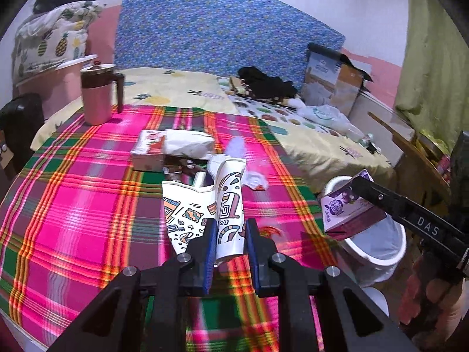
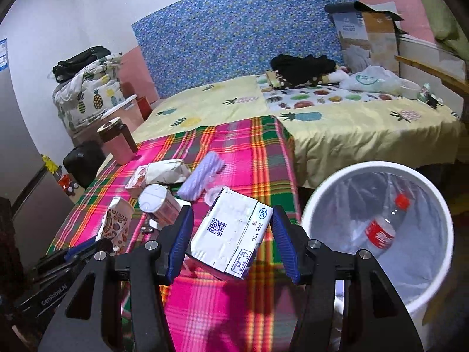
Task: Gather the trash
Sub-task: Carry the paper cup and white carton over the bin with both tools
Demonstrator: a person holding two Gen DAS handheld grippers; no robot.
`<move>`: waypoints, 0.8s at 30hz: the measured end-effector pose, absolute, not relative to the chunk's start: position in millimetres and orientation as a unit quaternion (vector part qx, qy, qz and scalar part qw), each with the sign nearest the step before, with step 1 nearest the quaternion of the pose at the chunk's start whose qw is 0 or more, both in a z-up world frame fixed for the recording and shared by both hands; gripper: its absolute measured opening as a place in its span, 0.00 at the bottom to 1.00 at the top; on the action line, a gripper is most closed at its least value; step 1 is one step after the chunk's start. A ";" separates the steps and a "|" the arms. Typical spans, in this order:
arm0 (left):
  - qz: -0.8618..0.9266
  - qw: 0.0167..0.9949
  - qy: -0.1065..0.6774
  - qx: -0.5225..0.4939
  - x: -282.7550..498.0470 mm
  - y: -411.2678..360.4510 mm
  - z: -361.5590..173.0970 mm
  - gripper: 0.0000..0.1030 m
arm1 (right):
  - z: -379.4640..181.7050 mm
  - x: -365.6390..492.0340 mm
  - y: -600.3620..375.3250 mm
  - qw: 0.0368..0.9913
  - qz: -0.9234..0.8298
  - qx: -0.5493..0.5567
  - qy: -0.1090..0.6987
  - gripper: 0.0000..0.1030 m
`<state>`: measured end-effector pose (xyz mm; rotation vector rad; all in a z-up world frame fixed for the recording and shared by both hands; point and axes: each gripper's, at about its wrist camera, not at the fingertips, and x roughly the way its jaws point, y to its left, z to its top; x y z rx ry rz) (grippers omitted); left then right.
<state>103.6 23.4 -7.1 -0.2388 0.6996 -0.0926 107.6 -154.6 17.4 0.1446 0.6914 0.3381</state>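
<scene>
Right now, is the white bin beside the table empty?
No: in the right wrist view the white bin already holds a clear plastic bottle with a red label and red cap, lying inside its liner.

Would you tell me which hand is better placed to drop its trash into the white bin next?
Right: its tool holds the white drink carton beside the white bin.

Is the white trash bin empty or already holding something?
Not empty: a clear plastic bottle with a red label and cap lies inside the lined white trash bin.
</scene>
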 end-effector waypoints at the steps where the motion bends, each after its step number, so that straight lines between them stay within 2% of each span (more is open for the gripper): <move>1: -0.050 0.931 0.342 -0.115 103.0 18.9 -6.0 0.19 | 17.4 105.8 -157.2 0.925 0.162 0.071 0.336 0.54; 24: -0.174 0.918 0.350 -0.062 127.9 -93.3 4.2 0.19 | 12.6 87.0 -228.0 0.938 0.083 0.097 0.322 0.54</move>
